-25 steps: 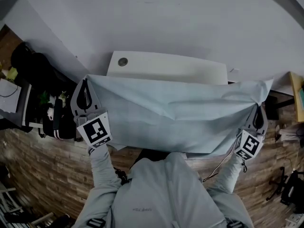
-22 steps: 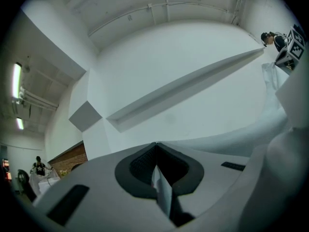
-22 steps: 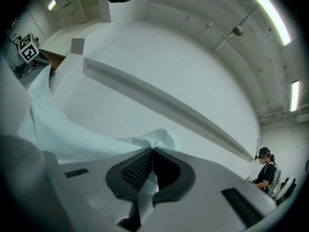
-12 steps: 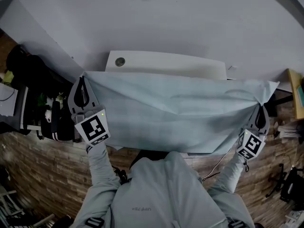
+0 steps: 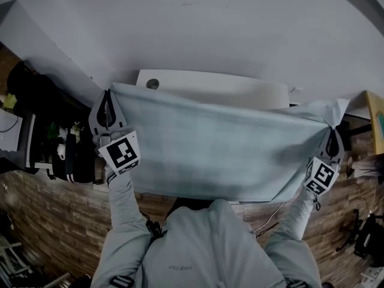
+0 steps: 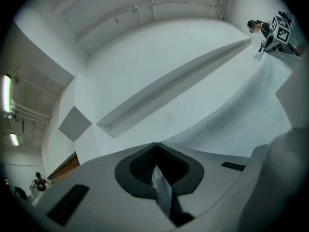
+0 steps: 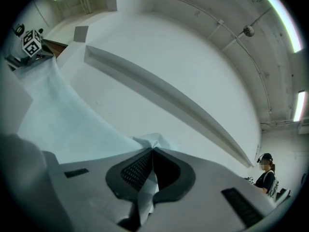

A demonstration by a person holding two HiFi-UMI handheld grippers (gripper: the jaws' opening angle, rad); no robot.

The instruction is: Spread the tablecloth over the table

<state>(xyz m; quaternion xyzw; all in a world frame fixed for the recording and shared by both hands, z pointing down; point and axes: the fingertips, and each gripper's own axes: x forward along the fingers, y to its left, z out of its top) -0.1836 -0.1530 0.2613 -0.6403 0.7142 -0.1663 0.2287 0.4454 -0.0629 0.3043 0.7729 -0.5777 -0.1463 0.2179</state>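
A pale blue-white tablecloth [image 5: 216, 149] hangs stretched between my two grippers above a white table [image 5: 240, 92], hiding most of the tabletop. My left gripper [image 5: 108, 93] is shut on the cloth's far left corner [image 6: 159, 185]. My right gripper [image 5: 332, 131] is shut on the far right corner [image 7: 147, 187], a bit of cloth poking past its tips. In the left gripper view the cloth [image 6: 270, 105] runs off to the right toward the other gripper's marker cube [image 6: 281, 28]. In the right gripper view the cloth [image 7: 58, 115] sweeps left.
A white wall [image 5: 198, 23] stands right behind the table. Dark bags and clutter [image 5: 54, 143] sit at the left on a wooden floor [image 5: 54, 221]. A shelf edge [image 5: 375, 119] shows at the right. A person [image 7: 265, 173] stands far off.
Both grippers have moved forward toward the wall, carrying the cloth farther over the table. The cloth now looks tauter, with fewer folds, and covers more of the tabletop.
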